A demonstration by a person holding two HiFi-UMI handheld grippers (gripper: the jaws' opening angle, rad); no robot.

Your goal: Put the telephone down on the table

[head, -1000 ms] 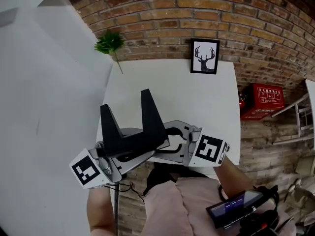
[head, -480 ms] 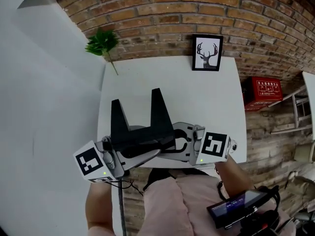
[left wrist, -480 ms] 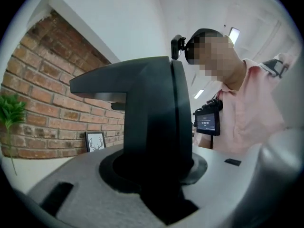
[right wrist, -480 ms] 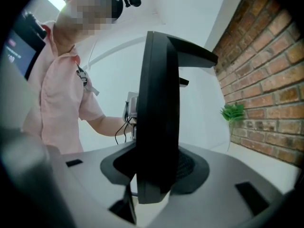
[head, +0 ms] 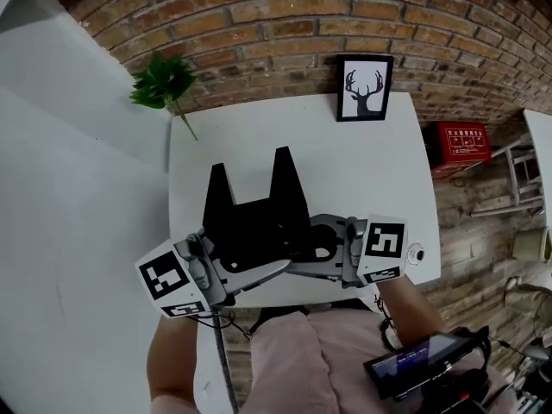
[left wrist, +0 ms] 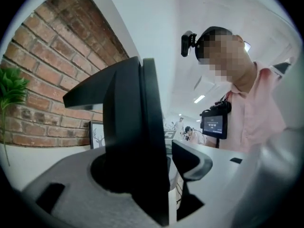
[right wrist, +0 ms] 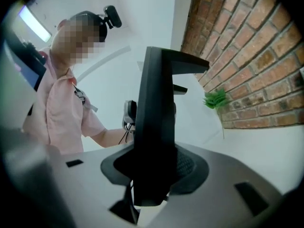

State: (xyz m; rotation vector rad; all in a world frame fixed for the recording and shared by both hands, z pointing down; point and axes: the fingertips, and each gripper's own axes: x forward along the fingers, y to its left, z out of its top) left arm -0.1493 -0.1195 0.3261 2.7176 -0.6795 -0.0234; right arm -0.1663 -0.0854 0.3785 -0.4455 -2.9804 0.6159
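- The telephone [head: 254,222], a black piece with a wide base and two tapered prongs, is seen over the near part of the table [head: 362,171], just inside its near edge.
- Its two prongs are pointed away from the person, towards the far edge of the table; its wide base is laid crosswise, along the table's near edge.
- Whether the base is touching the tabletop cannot be told.
- In both gripper views the telephone is seen edge-on as a thin upright slab.
- The left gripper [head: 259,270] is held at the near left of the table, level, under the telephone's left half.
- Its jaws are opening: the slab is between them, and a strip of light is seen between the slab and one jaw, so the piece is no longer pinched there.
- The right gripper [head: 310,248] is held at the near right of the table, level, pointing at the left one.
- Its jaws are clamped on the telephone, pressed against both faces of the slab.
- A deer picture [head: 363,87] is stood at the table's far edge, and a plant [head: 161,82] at its far left corner, both well apart from the telephone.
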